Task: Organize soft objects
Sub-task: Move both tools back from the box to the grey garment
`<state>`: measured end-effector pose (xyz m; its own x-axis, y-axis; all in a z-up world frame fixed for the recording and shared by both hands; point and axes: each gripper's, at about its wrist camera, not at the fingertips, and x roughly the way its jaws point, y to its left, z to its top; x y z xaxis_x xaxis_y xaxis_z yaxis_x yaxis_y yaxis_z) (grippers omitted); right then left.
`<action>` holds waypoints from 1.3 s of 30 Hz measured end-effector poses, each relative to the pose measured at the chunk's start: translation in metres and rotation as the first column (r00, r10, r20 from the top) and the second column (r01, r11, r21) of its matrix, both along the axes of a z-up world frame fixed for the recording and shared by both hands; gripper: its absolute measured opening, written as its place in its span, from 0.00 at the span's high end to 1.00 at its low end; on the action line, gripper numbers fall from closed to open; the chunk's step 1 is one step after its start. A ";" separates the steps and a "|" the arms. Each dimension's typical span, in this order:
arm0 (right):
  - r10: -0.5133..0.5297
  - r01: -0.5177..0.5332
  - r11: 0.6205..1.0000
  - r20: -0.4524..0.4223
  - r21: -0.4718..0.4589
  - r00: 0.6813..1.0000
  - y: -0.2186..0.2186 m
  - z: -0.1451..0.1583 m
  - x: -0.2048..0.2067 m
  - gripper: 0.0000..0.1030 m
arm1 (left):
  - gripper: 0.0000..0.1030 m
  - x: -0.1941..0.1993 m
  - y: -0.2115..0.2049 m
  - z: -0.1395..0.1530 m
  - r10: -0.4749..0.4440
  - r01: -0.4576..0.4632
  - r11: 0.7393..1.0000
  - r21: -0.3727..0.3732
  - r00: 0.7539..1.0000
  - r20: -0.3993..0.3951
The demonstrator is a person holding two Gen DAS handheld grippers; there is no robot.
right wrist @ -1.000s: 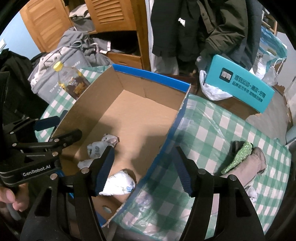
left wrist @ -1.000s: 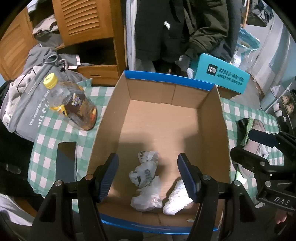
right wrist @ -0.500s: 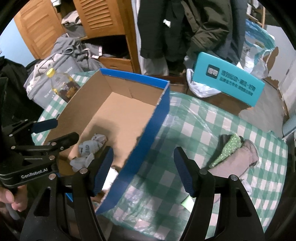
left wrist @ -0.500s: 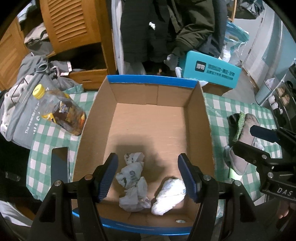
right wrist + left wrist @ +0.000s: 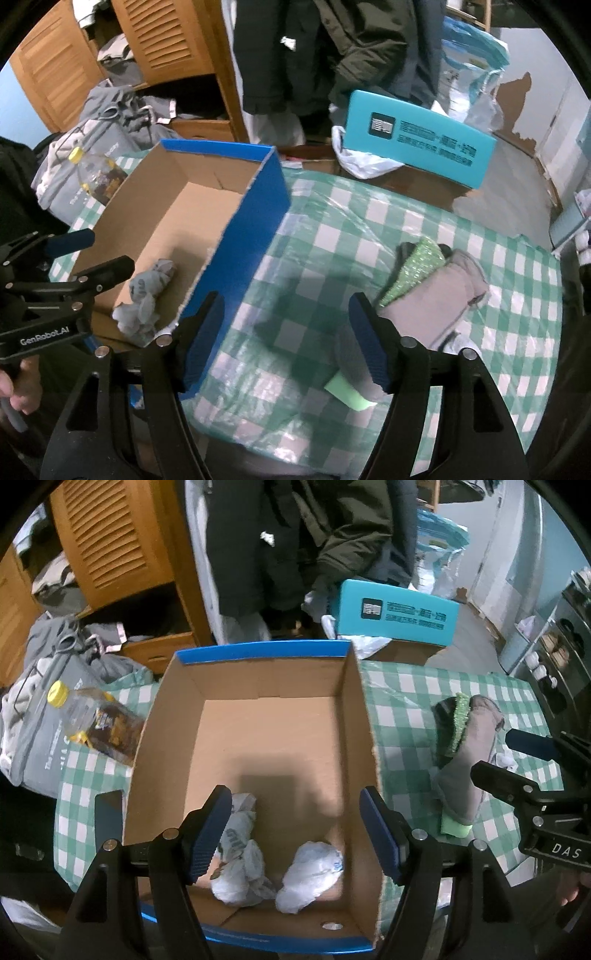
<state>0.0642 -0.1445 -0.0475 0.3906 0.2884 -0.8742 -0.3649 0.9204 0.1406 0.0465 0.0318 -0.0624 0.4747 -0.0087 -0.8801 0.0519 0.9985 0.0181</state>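
A: Soft things first, going left to right in the left wrist view — what was there?

B: At the left edge a bottle [image 5: 94, 720] with a yellow cap lay on the green checked tablecloth [image 5: 400, 705], against a grey bag [image 5: 40, 734]. In the centre stood the open cardboard box [image 5: 356, 716] with a blue rim. Two crumpled plastic bags lay in its near end, at the lower centre of the frame: a printed one [image 5: 240, 864] on the left, a whiter one [image 5: 312, 875] just beside it on the right.

A: And the left gripper [image 5: 297, 832]?

B: Its jaws were opening over those bags, pressing on nothing.

A: Further right?

B: A small pile of cloths [image 5: 467, 749], grey with a sparkly green piece on top, lay on the tablecloth at the right of the frame, well apart from the box.

A: The right wrist view?

B: The box sat in the left half; the printed bag showed inside it. The right gripper [image 5: 286, 341] was at the lower centre, its jaws opening over bare tablecloth, empty, between the box's blue wall and the cloth pile, which lay in the right half. Its right finger [image 5: 367, 347] covered the pile's near edge; whether it touched I couldn't tell.

A: Behind?

B: A teal carton [image 5: 421, 138], upper right.
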 end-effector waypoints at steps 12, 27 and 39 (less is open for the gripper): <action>-0.078 0.078 0.997 -0.001 -0.003 0.997 -0.046 -0.002 -0.004 0.28 | 0.29 0.002 -0.051 0.000 -0.092 0.092 0.995 0.027 0.996 -0.007; -0.195 0.195 0.981 -0.024 -0.016 0.980 -0.121 -0.015 -0.014 0.28 | 0.25 0.012 -0.121 -0.007 -0.212 0.213 0.977 0.023 0.976 -0.041; -0.291 0.287 0.956 -0.055 -0.062 0.955 -0.181 -0.033 -0.011 0.28 | 0.25 0.026 -0.162 -0.027 -0.285 0.287 0.958 0.005 0.954 -0.091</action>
<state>0.0536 -0.3254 -0.0803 0.3942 0.1244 -0.9106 -0.0743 0.9919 0.1033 0.0721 -0.1302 -0.0897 0.3745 -0.1165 -0.9199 0.3376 0.9411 0.0183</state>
